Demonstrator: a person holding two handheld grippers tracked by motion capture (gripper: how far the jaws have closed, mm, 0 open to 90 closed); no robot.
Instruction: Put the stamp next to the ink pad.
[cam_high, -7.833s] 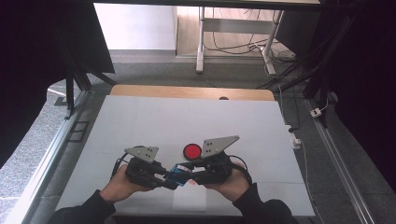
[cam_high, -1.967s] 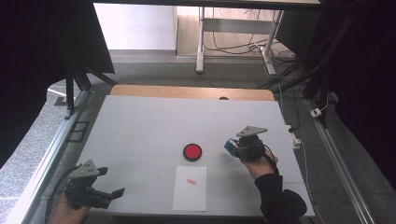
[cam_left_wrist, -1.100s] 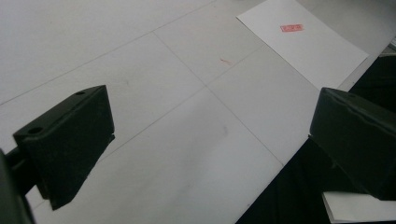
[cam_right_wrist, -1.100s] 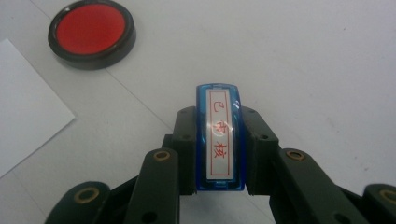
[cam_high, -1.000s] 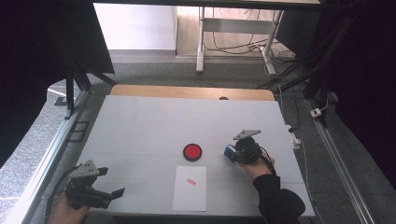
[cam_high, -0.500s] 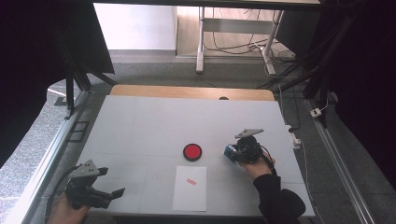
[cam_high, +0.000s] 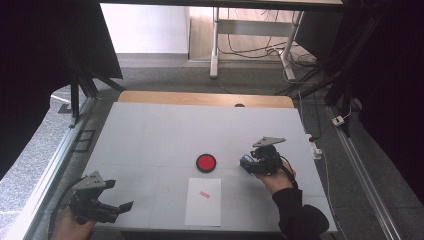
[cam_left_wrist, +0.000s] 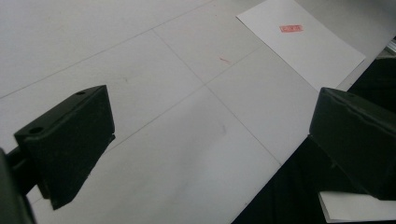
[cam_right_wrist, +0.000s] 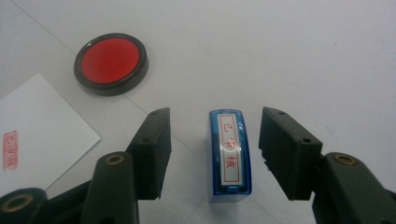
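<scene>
Now my right gripper (cam_right_wrist: 214, 156) has just been opening; the blue stamp (cam_right_wrist: 229, 156) stands free between its jaws (right of the red ink pad (cam_right_wrist: 111, 63)), left gripper (cam_left_wrist: 205, 140) open.

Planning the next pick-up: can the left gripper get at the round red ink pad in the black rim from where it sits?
Probably yes: the left gripper is open and bare grey table lies between it and the round red ink pad.

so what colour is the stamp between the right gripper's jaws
Translucent blue stamp, with a white label bearing red characters; the right gripper view shows it best.
</scene>
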